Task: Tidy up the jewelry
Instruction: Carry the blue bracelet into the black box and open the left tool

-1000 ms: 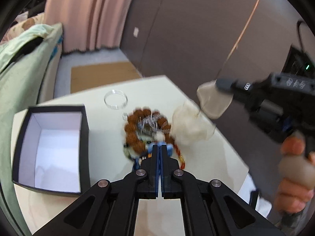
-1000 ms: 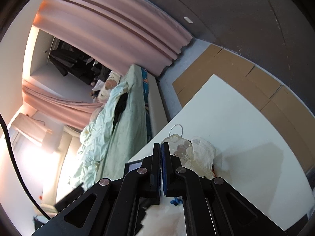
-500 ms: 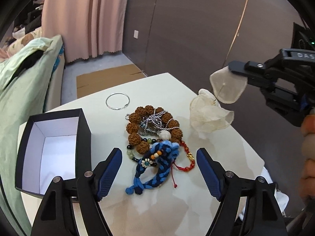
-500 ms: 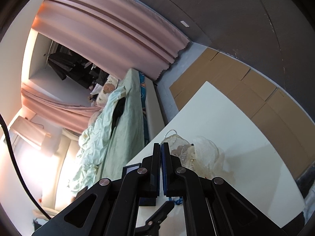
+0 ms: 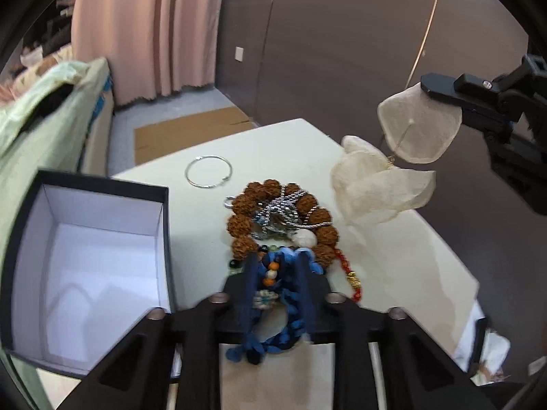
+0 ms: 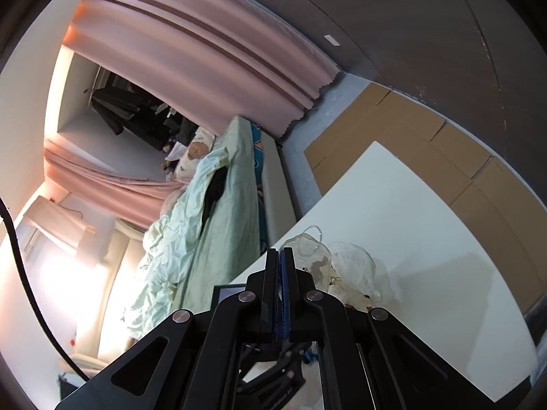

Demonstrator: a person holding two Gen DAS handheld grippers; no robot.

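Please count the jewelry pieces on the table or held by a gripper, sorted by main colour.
Blue: 1, braided bracelet
Brown: 1, bead bracelet
Silver: 2, bangle, chain
Red: 1, cord
Cream: 1, petal piece
Total: 6

Both views bend strongly at their rims, where we see a black circular vignette. In the left wrist view, even, soft room light falls on the table (image 5: pixel 301 143); the open box (image 5: pixel 102 239) throws faint shadows on its white inner floor, and the near fingers (image 5: pixel 249 294) and blue bracelet (image 5: pixel 273 307) are smeared by motion blur. In the right wrist view, strong glare burns out the wall left of the bedding (image 6: pixel 212 205), and a soft grey shadow lies on the table right of the translucent petals (image 6: pixel 352 266).
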